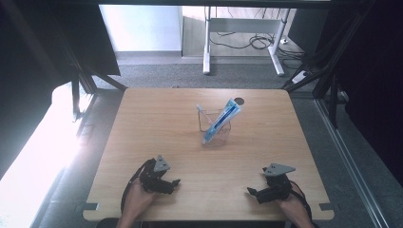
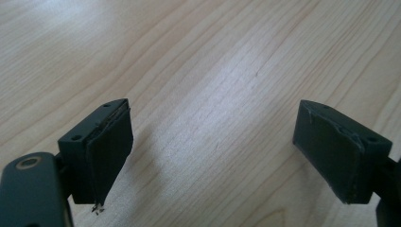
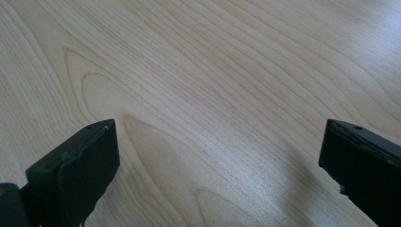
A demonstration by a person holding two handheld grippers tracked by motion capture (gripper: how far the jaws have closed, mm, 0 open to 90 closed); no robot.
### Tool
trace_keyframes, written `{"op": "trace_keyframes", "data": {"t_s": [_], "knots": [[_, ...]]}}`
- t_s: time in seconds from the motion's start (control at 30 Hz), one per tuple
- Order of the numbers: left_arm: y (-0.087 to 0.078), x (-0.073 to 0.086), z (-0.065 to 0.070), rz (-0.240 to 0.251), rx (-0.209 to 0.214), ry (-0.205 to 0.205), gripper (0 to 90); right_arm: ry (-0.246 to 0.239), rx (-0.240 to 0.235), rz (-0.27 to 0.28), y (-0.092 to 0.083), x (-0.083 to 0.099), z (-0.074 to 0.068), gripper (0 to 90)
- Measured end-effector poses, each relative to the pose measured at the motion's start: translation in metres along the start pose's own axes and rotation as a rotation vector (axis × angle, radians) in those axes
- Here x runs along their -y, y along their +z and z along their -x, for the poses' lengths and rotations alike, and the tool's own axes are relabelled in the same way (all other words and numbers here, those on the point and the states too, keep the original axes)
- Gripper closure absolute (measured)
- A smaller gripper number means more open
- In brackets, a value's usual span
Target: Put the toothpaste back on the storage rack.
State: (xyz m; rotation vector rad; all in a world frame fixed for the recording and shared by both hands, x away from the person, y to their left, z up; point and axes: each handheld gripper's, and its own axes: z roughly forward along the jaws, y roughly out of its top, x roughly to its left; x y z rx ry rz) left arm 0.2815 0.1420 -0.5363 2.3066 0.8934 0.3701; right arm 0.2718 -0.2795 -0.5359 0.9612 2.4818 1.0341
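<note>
**Tube parked in cup, claws idle**

The toothpaste tube [image 1: 222, 119] leans in the clear cup [image 1: 215, 129] mid-worktop [image 1: 157, 123], propped by the rim. I hold my left claw [image 1: 177, 183] and right claw [image 1: 250, 191] apart, empty, near the front edge.

On the surface [image 1: 157, 118], a toothpaste tube [image 1: 220, 121] leans in a cup [image 1: 215, 127], well ahead of and between the left hand-held gripper [image 1: 175, 183] and right hand-held gripper [image 1: 252, 192].

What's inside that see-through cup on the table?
A blue and white tube stands slanted in the clear cup, its top leaning out over the rim. A thin white thing pokes up at the cup's left rim; too small to tell what.
</note>
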Motion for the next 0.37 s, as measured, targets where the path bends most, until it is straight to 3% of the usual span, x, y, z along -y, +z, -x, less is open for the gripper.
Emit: {"op": "trace_keyframes", "data": {"t_s": [0.13, 0.23, 0.37], "knots": [[0.0017, 0.0002, -0.0003, 0.006, 0.019, -0.011, 13.0, -0.003, -0.002, -0.007, 0.0005, 0.0, -0.0001, 0.0], [0.0036, 0.0019, -0.0024, 0.017, 0.043, -0.044, 12.9, -0.007, -0.003, -0.008, 0.001, 0.0002, -0.0001, 0.0], [0.0042, 0.0004, -0.0025, 0.012, 0.037, -0.037, 12.9, -0.011, 0.0, -0.011, 0.0014, 0.0005, 0.0002, 0.0]]}}
